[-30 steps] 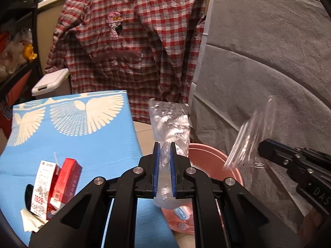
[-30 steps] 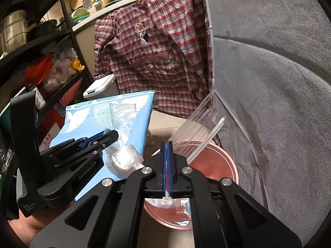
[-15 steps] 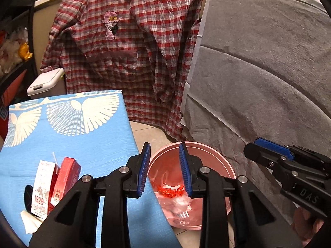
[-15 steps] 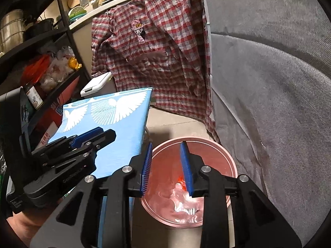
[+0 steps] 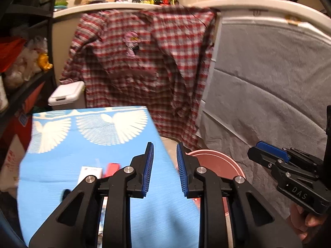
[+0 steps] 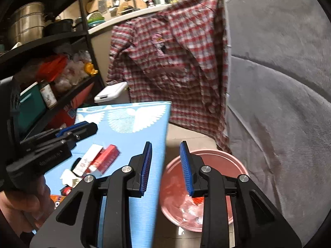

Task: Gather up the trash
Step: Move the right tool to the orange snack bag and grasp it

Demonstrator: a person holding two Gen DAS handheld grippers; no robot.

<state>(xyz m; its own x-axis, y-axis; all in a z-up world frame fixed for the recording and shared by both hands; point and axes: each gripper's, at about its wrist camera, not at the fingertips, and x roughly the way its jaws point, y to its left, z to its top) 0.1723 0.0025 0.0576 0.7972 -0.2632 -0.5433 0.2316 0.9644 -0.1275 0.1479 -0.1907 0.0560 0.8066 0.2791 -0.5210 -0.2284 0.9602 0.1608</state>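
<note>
While the pink basin (image 6: 206,188) on the floor holds clear plastic and red scraps, the remaining trash lies on the blue table (image 6: 132,144): red and white cartons (image 6: 97,161), long axes running away and rightward, ahead-left of the left gripper (image 5: 164,169), the nearer one. Its jaws narrowed slightly, empty; the right gripper (image 6: 166,167) stands parted, empty. Legible: "DAS" on the right gripper
</note>
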